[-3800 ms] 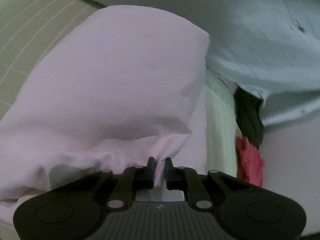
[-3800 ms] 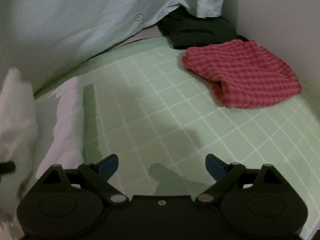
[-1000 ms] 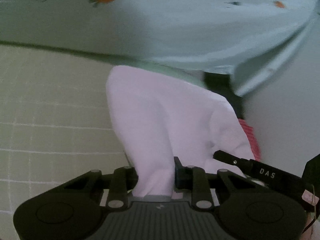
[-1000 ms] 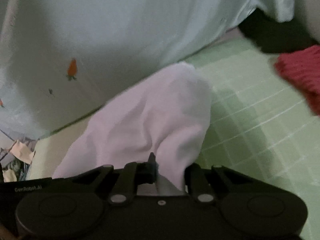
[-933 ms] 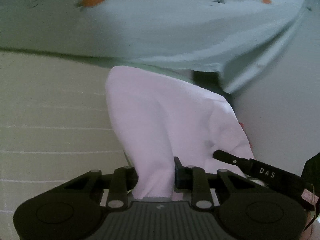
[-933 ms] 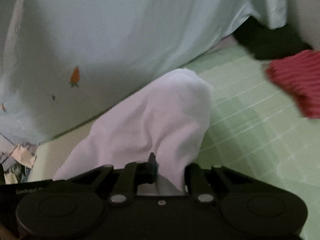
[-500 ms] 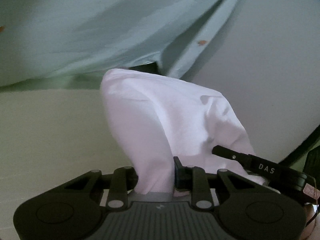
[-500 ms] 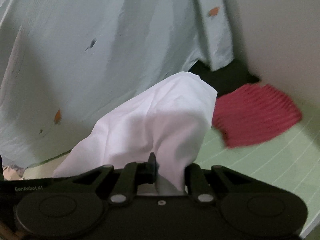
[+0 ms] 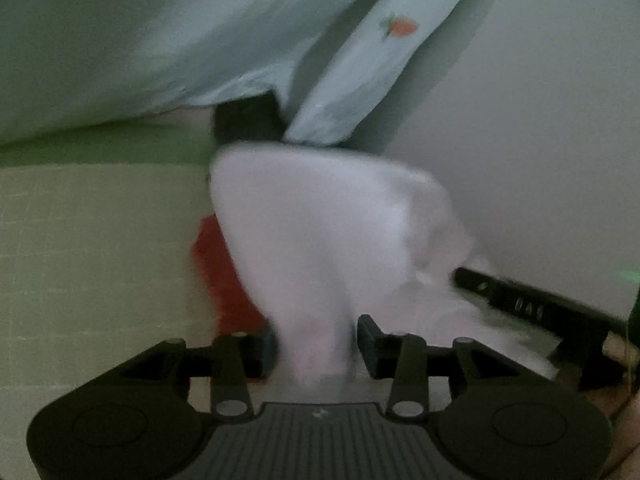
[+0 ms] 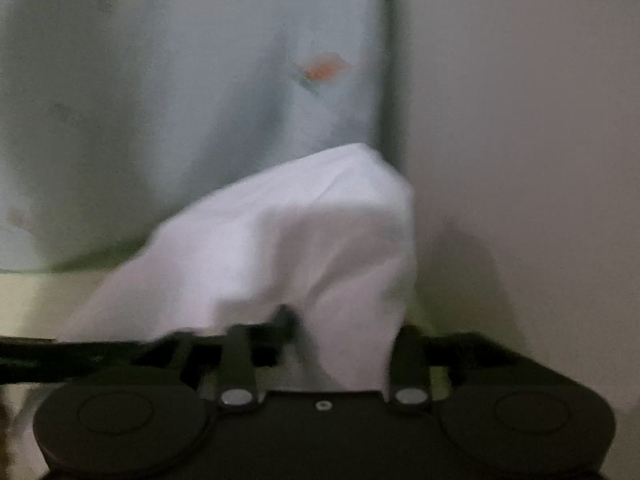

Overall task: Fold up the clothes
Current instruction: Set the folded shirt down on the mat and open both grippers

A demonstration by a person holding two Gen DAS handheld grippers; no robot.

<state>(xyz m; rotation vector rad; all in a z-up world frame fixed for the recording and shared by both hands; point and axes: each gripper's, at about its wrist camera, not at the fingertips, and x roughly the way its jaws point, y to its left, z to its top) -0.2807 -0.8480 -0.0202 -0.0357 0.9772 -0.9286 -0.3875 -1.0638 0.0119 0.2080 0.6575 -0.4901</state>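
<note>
Right now the white garment [image 9: 320, 248] is bunched between both tools, rising straight ahead of each: the left gripper [image 9: 316, 346] pinches one gathered end, the right gripper [image 10: 340, 344] clamps the other, side by side, neither nearer. Compared with half a second ago, both views have swung upward; the red checked cloth [image 9: 224, 280] now peeks left of the white fabric.

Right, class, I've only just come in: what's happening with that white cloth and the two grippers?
A person is folding clothes with two handheld grippers. The left gripper and the right gripper each pinch part of the same white garment, holding it up off the green grid mat. A pale blue fabric with carrot prints hangs behind, and a red cloth lies on the mat. Both views are blurred, so the garment seems mid-motion; no finished fold shows.
</note>
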